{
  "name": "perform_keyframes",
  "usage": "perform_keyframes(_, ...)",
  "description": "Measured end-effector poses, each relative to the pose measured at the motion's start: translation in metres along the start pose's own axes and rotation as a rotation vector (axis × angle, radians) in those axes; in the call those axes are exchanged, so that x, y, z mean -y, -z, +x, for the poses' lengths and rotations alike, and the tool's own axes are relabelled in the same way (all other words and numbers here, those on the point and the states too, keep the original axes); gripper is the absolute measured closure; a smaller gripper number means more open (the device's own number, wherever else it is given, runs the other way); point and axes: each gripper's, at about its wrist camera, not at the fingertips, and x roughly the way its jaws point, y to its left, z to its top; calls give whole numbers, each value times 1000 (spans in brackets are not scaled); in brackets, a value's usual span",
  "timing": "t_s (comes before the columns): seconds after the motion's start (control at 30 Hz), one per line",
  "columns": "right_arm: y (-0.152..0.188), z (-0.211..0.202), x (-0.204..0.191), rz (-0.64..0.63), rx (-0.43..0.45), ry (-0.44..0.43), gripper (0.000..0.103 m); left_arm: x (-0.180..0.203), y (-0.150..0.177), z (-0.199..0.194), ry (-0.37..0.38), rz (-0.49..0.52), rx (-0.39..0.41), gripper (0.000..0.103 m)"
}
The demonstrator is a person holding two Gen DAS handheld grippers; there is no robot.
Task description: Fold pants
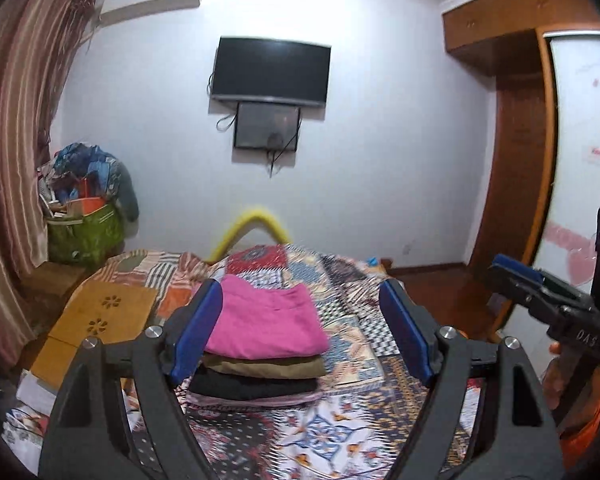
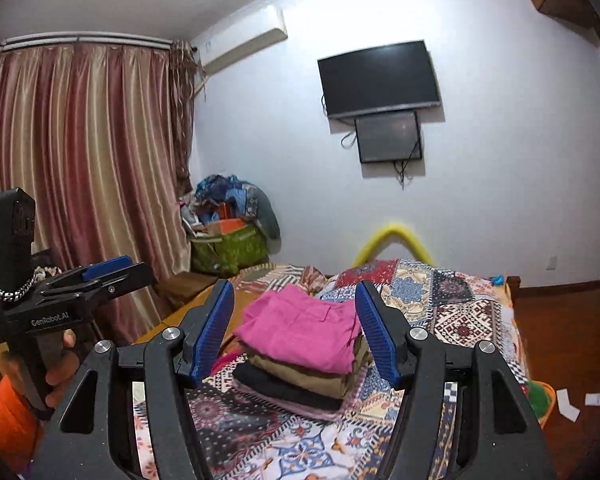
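A stack of folded pants lies on the patchwork bed cover (image 1: 340, 420). Pink pants (image 1: 264, 320) (image 2: 300, 328) are on top, with olive pants (image 1: 260, 366), black pants (image 1: 256, 386) and a pale pink layer under them. My left gripper (image 1: 300, 286) is held above the near part of the bed, open, with nothing between its blue pads; the stack lies farther off between them in view. My right gripper (image 2: 295, 285) is also open and holds nothing. Each gripper shows in the other's view, the right one (image 1: 514, 274) and the left one (image 2: 104, 270), with a hand on its handle.
A wooden board (image 1: 100, 316) lies at the bed's left side, with a full green bag (image 1: 84, 236) and a curtain (image 2: 80, 152) behind it. A yellow foam rail (image 1: 252, 224) marks the far bed end. A wardrobe (image 1: 520, 160) and wooden floor (image 2: 560, 332) are on the right.
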Motion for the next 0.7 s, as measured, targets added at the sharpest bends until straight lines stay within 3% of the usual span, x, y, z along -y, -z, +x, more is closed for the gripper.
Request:
perform_keyframes(0.23, 16, -41, -12, -16, 69, 57, 28, 37, 22, -51, -21, 75, 77, 13)
perform_keyframes(0.37, 22, -54, -17, -7, 100, 78, 23, 44, 31, -60, -4, 83, 78, 8)
perform_keyframes(0.6, 31, -65, -25, -12, 125, 122, 2, 49, 44, -73, 11, 51, 90, 1)
perform_keyframes(0.7, 34, -69, -26, -12, 138, 140, 0, 50, 49, -75, 6, 46, 93, 0)
